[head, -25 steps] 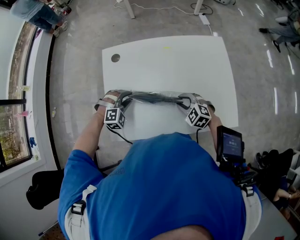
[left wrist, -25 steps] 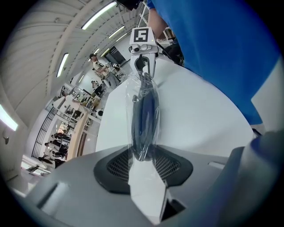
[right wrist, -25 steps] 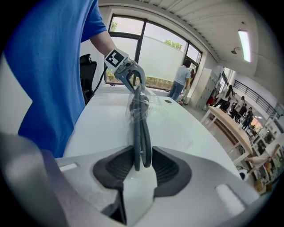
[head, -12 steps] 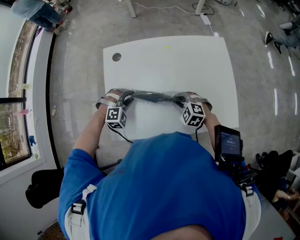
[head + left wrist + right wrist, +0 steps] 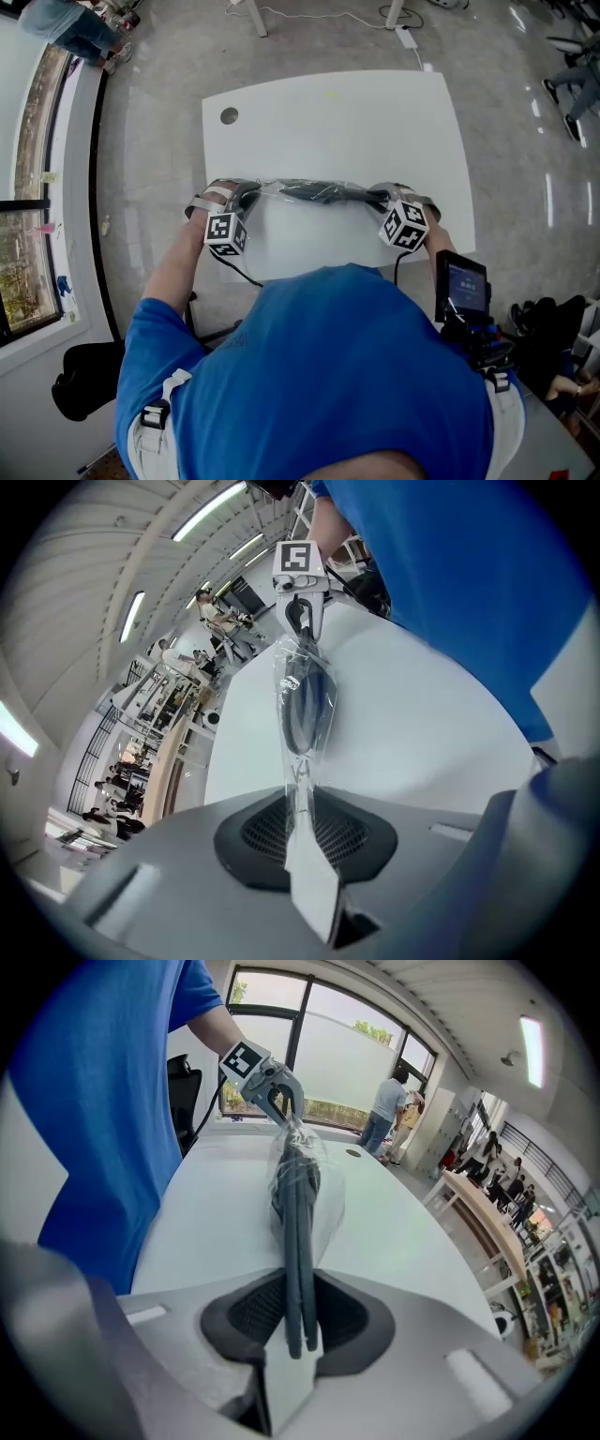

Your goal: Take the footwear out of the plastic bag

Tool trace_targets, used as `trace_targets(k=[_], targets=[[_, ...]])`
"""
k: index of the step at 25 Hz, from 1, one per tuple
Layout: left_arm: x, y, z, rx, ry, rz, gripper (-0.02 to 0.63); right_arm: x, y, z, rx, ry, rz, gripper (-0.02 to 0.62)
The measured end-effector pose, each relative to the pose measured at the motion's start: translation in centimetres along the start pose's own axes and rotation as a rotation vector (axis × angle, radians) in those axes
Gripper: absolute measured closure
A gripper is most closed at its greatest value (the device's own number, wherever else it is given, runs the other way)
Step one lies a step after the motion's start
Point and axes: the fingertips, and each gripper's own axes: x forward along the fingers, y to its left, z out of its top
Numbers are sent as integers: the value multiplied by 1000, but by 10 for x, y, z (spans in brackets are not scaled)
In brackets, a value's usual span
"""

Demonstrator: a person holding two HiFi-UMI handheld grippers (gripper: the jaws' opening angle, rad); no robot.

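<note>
White table (image 5: 328, 122) w/ rounded corners; its top is bare apart from a round cable hole (image 5: 229, 115) at the far left corner. It stands on a grey polished floor (image 5: 150, 141) that shows light reflections. A window (image 5: 23, 234) runs along the left wall. A white power strip (image 5: 409, 37) w/ cable lies on the floor beyond the far edge. Other people (image 5: 70, 23) stand at far left. A black chair (image 5: 84, 380) is at near left, beside the person in the blue shirt (image 5: 328, 375).

The plastic bag (image 5: 281, 190) is stretched left to right over the near part of the table, btw both grippers. The footwear (image 5: 319, 193), dark and flat, is inside it. The left gripper (image 5: 242, 195) has just been closing its jaws, and they pinch only the bag's clear end. The right gripper (image 5: 386, 197) has also just been closing, and its jaws are clamped on the end of the dark footwear through the plastic.
</note>
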Motion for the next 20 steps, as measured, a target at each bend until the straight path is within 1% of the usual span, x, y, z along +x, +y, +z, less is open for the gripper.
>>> trace_targets(k=[3, 7, 12, 15, 20], targets=[[0, 1, 1, -9, 0, -7, 583, -1, -3, -1, -2, -5, -5, 511], [-2, 1, 2, -29, 1, -23, 595, -1, 0, 5, -27, -11, 10, 502], [-3, 0, 2, -62, 9, -49, 597, -3, -10, 16, -28, -13, -57, 480], [-3, -2, 5, -75, 11, -60, 597, -1, -11, 20, -51, -3, -87, 480], [-4, -1, 9, -80, 6, -64, 597, 7, -5, 32, -88, 10, -90, 469]])
